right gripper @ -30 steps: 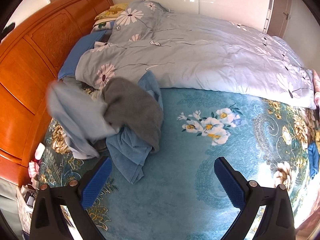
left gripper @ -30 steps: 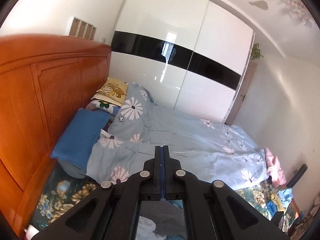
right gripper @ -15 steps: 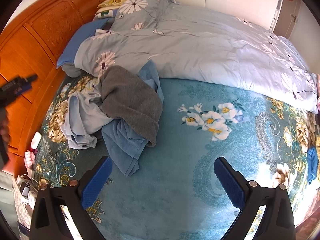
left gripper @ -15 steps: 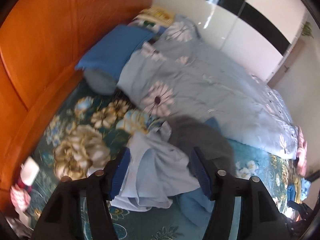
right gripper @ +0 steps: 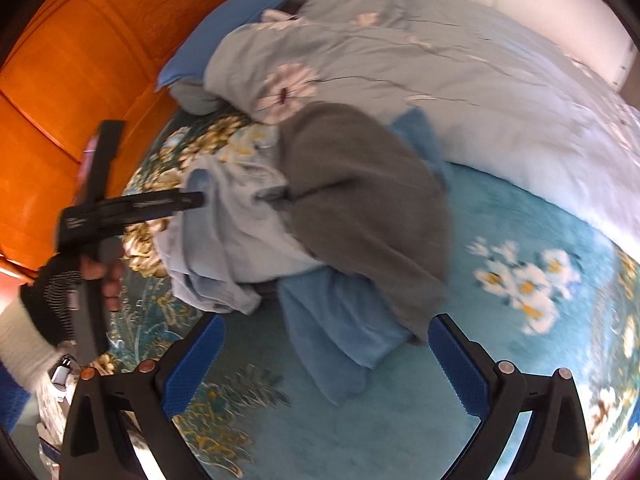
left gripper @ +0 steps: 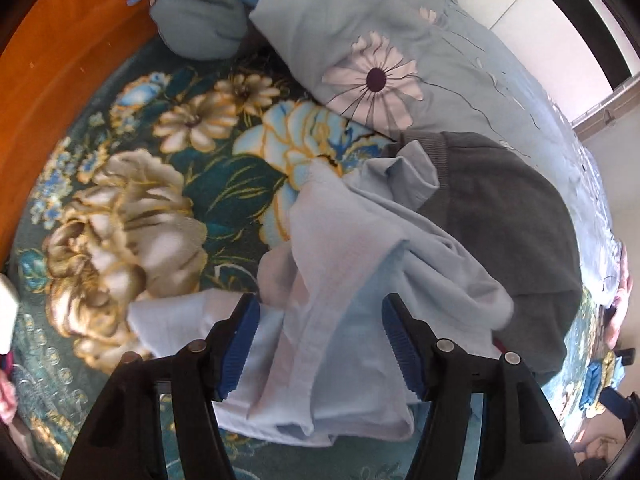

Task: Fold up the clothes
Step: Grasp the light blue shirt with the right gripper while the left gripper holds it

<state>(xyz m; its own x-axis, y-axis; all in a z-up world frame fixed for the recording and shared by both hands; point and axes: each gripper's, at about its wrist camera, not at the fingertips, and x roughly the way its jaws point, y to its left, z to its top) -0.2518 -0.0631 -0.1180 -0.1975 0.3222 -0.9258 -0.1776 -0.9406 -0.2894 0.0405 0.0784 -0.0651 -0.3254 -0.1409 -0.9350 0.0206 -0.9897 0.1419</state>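
Left gripper [left gripper: 320,344], shut a second ago, now has its jaws moderately apart and has dropped over the pale blue shirt [left gripper: 352,264], ready to pick it up. Shirt lies between the jaws, unpinched; grey sweater [right gripper: 360,200] at two o'clock. Right gripper [right gripper: 324,364]: jaws wide, empty.

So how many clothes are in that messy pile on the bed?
3 that I can see: a crumpled light blue shirt nearest the headboard, a dark grey knitted sweater draped over the middle, and a medium blue garment underneath. More could be hidden below.
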